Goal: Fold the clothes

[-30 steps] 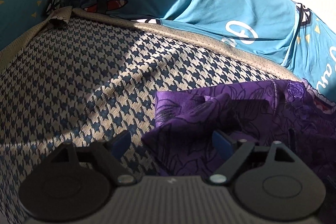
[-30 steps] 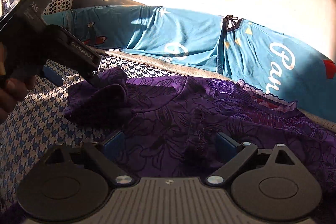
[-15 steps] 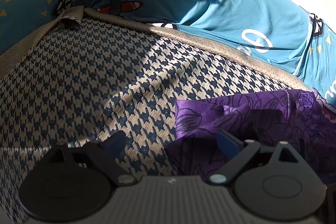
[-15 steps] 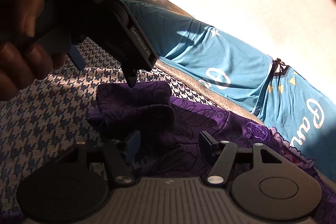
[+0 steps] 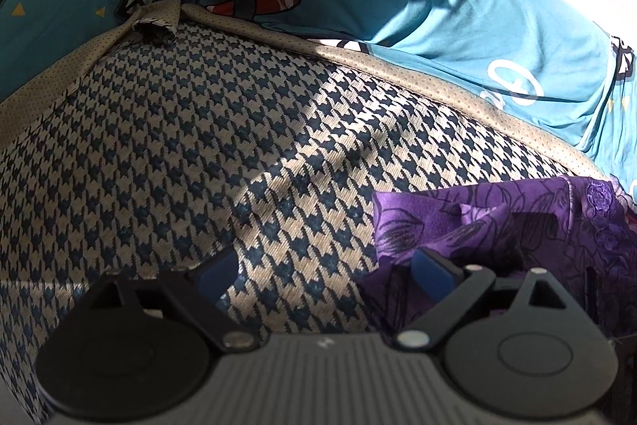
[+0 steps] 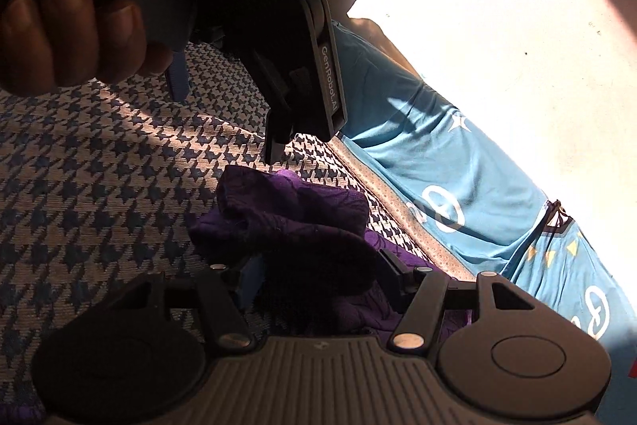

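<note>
While the left gripper [image 5: 324, 275] hovers with its jaws wide apart over the houndstooth cover [image 5: 223, 162], the purple garment [image 5: 497, 222] sits bunched at about 4 o'clock in its view, just touching the right-hand pad. The right gripper [image 6: 314, 279] is pinched onto a thick fold of that garment; teal bedding [image 6: 438, 182] runs behind at 2 o'clock.

Left gripper [image 5: 324, 275] fingers spread wide.
</note>
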`<state>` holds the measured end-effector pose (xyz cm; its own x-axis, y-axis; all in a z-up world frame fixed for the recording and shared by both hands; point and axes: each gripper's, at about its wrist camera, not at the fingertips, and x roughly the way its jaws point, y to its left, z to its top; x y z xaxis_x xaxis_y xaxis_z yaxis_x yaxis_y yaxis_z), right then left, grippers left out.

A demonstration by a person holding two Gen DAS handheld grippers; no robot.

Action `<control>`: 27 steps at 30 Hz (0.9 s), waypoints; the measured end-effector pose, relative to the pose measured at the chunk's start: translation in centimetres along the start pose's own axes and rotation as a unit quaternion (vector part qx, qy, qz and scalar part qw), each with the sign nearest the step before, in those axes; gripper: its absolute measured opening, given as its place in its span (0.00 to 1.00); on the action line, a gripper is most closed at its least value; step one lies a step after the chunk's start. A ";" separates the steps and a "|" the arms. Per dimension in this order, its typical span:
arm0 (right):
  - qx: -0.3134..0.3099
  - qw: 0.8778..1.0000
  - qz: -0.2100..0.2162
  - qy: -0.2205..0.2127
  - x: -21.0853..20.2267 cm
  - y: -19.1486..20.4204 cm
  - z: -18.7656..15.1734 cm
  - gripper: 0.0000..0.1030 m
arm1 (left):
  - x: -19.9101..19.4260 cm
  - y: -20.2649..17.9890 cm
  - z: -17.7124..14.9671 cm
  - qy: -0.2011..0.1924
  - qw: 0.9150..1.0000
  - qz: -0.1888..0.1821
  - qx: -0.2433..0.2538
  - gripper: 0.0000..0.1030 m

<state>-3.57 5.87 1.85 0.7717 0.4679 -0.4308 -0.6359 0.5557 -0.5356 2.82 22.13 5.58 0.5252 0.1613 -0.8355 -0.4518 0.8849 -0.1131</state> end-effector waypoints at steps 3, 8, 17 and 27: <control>-0.011 1.000 -0.003 -0.008 0.3 0.3 0.2 0.59 | 0.0 0.1 0.0 0.001 1.000 -0.001 0.001 0.91; -0.030 0.999 -0.008 -0.022 0.7 0.9 0.5 0.59 | 0.1 0.2 0.0 0.002 1.000 0.001 0.002 0.91; -0.058 0.998 -0.005 -0.038 1.1 1.9 0.9 0.45 | 0.1 0.1 0.1 0.005 1.000 0.000 -0.002 0.92; 0.011 0.999 -0.003 -0.037 0.7 0.2 1.2 0.11 | 0.0 0.2 0.3 0.004 1.000 -0.017 -0.020 0.95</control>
<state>-3.16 7.17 2.33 0.7730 0.5136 -0.3725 -0.6321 0.5735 -0.5211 2.94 22.38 5.68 0.5354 0.1279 -0.8349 -0.4620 0.8718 -0.1627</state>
